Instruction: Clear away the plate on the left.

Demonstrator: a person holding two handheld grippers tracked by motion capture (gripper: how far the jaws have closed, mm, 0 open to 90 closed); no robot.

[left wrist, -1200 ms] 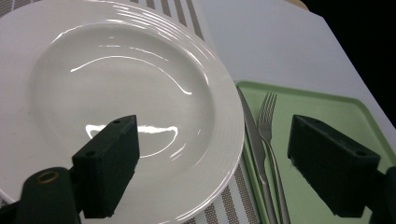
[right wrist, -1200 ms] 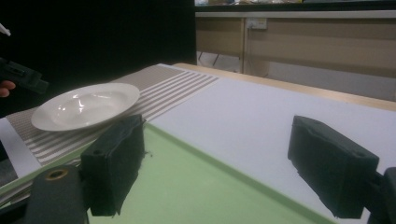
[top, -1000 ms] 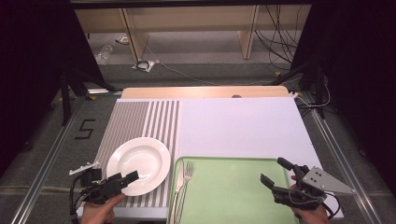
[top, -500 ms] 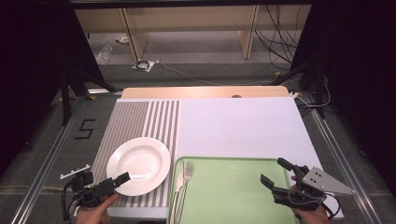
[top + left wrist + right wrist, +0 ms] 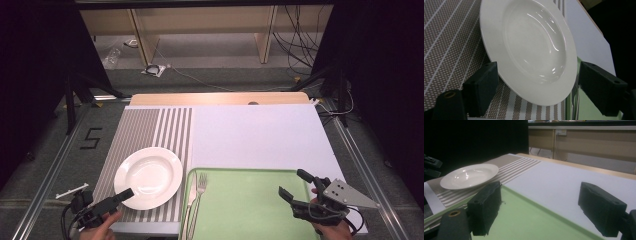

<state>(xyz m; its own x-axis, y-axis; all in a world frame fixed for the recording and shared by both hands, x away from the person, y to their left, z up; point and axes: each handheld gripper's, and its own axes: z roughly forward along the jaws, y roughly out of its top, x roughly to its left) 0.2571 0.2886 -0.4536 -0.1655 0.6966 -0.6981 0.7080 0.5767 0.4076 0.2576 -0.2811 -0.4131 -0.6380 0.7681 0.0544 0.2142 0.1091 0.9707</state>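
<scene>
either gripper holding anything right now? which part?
Nothing held. Left gripper is open, jaws either side of the plate rim, not closed on it. Right gripper is open above the green tray.

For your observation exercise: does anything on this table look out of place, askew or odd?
Nothing stands out. The plate sits flat on the striped mat, and the fork lies straight along the tray's left edge.

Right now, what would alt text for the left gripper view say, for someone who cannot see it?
A white plate lies on a striped brown placemat, seen close from just beyond its near rim. The left tongs are open, with one black jaw on each side of that rim. A green tray's edge shows at lower right.
</scene>
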